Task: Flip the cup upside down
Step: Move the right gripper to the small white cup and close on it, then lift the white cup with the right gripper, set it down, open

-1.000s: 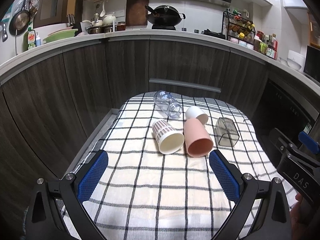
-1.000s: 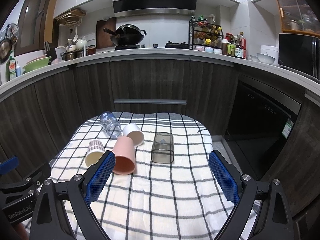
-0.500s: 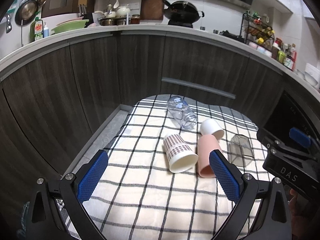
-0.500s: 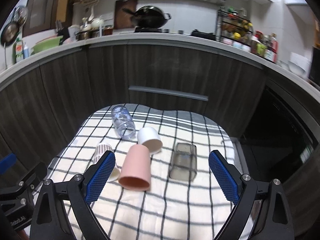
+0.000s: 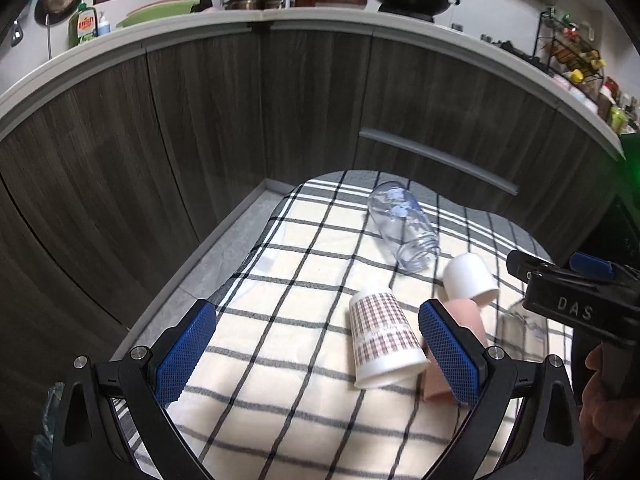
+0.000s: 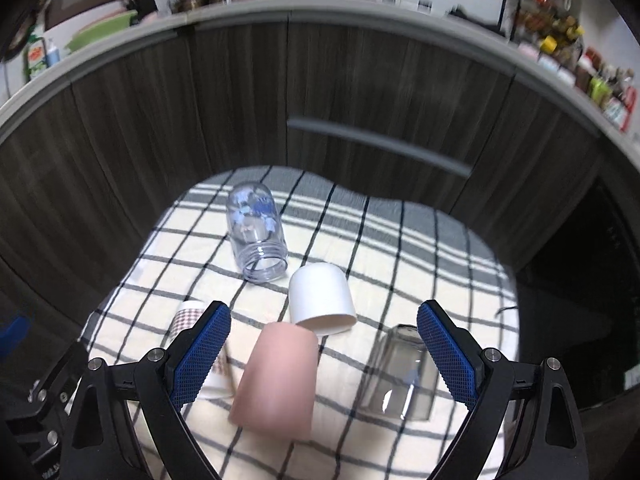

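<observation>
Several cups lie on their sides on a checked cloth point(image 5: 280, 392): a plaid paper cup point(image 5: 382, 338), a pink cup point(image 6: 276, 380), a white cup point(image 6: 320, 296), a clear bottle-like cup with blue print point(image 6: 256, 236) and a smoky clear glass point(image 6: 400, 376). My left gripper point(image 5: 318, 354) is open and empty, above the cloth with the plaid cup between its fingers' line. My right gripper point(image 6: 324, 354) is open and empty, above the pink cup and the smoky glass. The right gripper's body shows in the left wrist view point(image 5: 576, 304).
The cloth covers a low table point(image 5: 224, 248) in front of dark wood kitchen cabinets point(image 5: 280, 112). A drawer handle point(image 6: 376, 146) sits just behind the table. The counter above carries a wok, pots, bottles and a spice rack point(image 5: 568, 52).
Both grippers have moved forward and lower toward the cups, which look larger now. The left view has swung left. Both stay open; no cup has moved.
</observation>
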A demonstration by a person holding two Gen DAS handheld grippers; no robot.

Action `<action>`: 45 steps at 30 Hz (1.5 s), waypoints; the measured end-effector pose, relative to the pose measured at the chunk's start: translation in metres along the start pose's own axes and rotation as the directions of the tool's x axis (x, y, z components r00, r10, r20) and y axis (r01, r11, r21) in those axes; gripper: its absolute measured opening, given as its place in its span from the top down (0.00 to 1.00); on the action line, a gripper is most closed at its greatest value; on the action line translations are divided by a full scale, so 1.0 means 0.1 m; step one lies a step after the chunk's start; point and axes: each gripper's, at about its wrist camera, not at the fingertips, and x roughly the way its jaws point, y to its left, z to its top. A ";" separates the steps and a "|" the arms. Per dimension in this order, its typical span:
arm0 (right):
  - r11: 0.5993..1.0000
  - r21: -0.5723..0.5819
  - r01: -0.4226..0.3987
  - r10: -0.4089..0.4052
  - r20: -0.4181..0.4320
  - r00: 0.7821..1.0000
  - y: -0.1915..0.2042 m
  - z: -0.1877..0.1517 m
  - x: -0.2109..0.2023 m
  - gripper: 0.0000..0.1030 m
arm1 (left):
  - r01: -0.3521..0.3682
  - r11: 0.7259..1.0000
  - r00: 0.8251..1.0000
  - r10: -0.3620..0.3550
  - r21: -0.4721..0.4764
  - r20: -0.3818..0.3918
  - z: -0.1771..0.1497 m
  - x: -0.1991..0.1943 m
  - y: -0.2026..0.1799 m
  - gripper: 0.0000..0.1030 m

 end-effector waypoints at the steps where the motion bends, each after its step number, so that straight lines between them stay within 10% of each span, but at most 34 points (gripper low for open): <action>1: 1.000 -0.003 -0.007 0.007 -0.025 1.000 -0.01 0.04 0.10 0.09 | -0.004 1.000 1.000 0.004 -0.001 -0.011 0.02 0.05 -0.02 0.00; 21: 0.988 -0.145 -0.059 -0.005 -0.403 0.915 0.12 0.26 1.55 0.12 | -0.016 0.999 0.991 0.010 -0.043 -0.135 0.17 0.81 -0.19 0.00; 27: 0.991 -0.112 -0.069 0.011 -0.456 0.890 0.08 0.19 1.76 0.34 | -0.015 0.999 0.989 0.008 -0.048 -0.145 0.15 0.89 -0.18 0.00; 45: 0.998 -0.048 -0.041 0.024 -0.311 0.950 0.04 0.35 1.03 0.35 | 0.025 0.999 0.998 -0.027 -0.045 -0.063 0.23 0.39 -0.03 0.00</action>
